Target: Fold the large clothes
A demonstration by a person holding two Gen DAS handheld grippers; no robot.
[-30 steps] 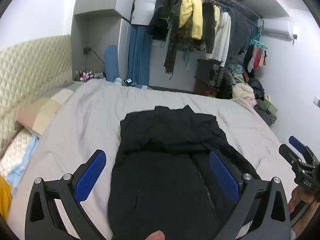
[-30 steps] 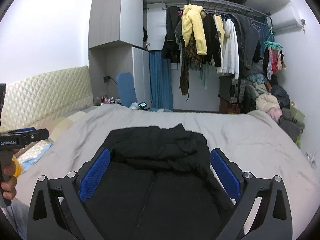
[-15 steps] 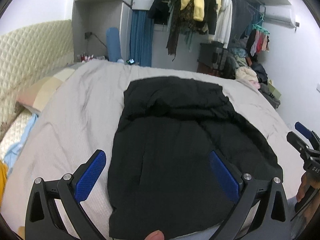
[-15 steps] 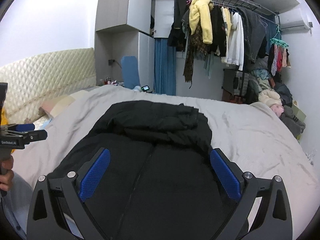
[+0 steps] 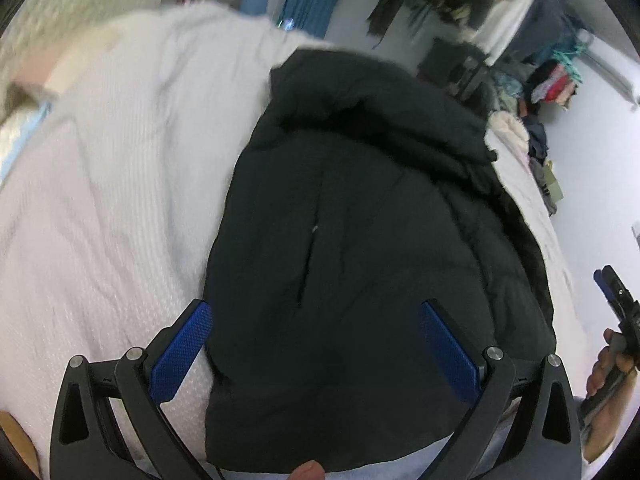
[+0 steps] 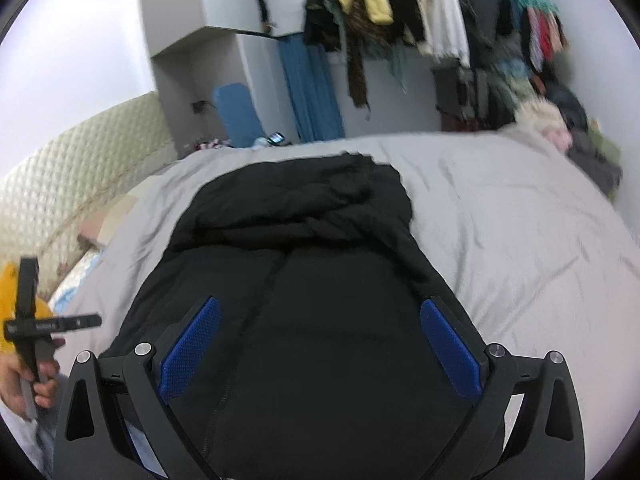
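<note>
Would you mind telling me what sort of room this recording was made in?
Very likely a home bedroom: a bed with a grey cover, a quilted headboard at its far end, and clothes on an open rail along the back wall.

Jacket [image 5: 360, 248] lies flat on bed [image 5: 112, 184], hood end toward far side. Left gripper [image 5: 316, 344] over jacket's near left edge; right gripper [image 6: 320, 340] over its near middle. Headboard [image 6: 68, 172] left of bed. Hanging clothes [image 6: 400, 8] behind bed; clothes pile [image 6: 568, 136] at far right.
</note>
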